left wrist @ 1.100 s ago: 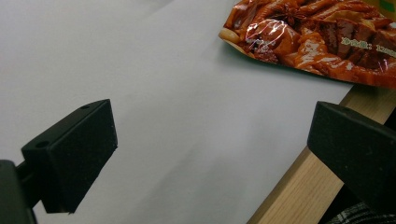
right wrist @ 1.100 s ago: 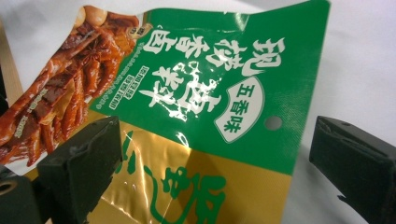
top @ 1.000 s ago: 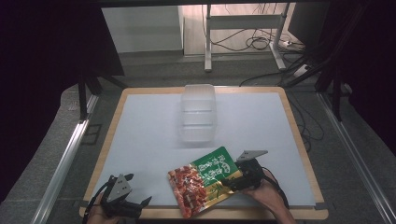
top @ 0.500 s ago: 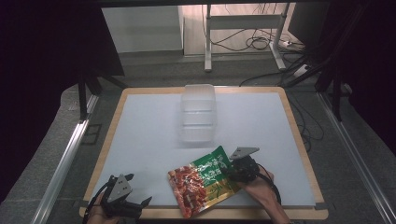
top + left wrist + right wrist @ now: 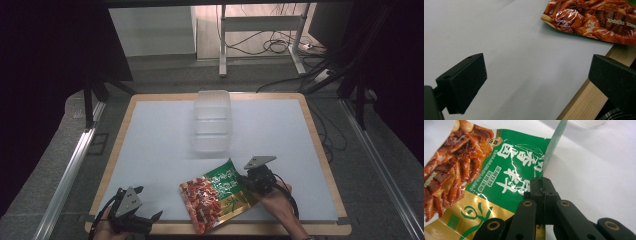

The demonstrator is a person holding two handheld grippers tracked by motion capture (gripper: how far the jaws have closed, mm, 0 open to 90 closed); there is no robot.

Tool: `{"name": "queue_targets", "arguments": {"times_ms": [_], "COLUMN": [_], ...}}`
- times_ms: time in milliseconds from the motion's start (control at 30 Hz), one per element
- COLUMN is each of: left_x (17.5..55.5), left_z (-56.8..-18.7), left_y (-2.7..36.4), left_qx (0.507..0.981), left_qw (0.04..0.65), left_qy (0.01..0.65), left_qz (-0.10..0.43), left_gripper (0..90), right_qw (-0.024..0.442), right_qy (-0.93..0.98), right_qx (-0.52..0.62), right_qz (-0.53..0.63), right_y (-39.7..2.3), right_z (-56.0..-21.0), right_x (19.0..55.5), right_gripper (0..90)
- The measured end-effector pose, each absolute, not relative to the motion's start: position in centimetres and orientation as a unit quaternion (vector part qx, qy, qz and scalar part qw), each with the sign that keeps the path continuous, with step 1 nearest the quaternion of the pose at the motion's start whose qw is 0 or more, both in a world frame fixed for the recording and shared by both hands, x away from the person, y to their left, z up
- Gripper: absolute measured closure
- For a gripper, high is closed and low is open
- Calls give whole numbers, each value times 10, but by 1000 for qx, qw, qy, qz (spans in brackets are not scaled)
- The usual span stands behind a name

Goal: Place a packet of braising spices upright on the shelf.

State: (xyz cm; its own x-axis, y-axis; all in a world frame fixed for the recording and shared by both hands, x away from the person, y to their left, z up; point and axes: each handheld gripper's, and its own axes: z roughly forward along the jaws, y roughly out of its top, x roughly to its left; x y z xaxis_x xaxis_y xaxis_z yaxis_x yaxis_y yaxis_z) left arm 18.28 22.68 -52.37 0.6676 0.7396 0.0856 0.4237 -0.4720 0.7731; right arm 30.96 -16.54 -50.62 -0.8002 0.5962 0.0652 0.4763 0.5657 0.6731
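Right now my right gripper (image 5: 543, 185) has just been closing, and its jaws are pressed together on the green edge of the snack packet (image 5: 499, 172), with the foil's rim caught upright between the pads. From that pinch the packet spreads away to the left of my jaws: green with white lettering nearest them, a gold band below, then the red-brown picture of food farther out. In the high view the right gripper (image 5: 248, 177) sits at the packet (image 5: 216, 195)'s right edge, and the packet lies tilted near the front of the white table mat (image 5: 165, 145).

My left gripper (image 5: 536, 82) has its jaws spread wide with nothing between them, over the mat (image 5: 524, 62) close to the wooden border (image 5: 586, 100). The packet's red end (image 5: 594, 20) lies beyond and to the right of those jaws, well apart from them.

Farther out, beyond the packet, a clear plastic container (image 5: 212, 122) stands on the mat.
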Motion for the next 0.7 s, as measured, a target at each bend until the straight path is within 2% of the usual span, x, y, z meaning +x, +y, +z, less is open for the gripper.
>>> {"name": "queue_targets", "arguments": {"times_ms": [233,700], "left_x": [183,183], "left_z": [-524,-524], "left_y": [226,227], "left_qx": [833,827], "left_qw": [374,376], "left_qy": [350,361], "left_qz": [211,212], "left_gripper": [16,15], "right_qw": [93,44], "right_qy": [880,868], "right_qx": [296,277], "right_qz": [360,409], "right_y": [-163,-160], "right_z": [-496,-452], "right_x": [307,311], "right_gripper": [885,886]}}
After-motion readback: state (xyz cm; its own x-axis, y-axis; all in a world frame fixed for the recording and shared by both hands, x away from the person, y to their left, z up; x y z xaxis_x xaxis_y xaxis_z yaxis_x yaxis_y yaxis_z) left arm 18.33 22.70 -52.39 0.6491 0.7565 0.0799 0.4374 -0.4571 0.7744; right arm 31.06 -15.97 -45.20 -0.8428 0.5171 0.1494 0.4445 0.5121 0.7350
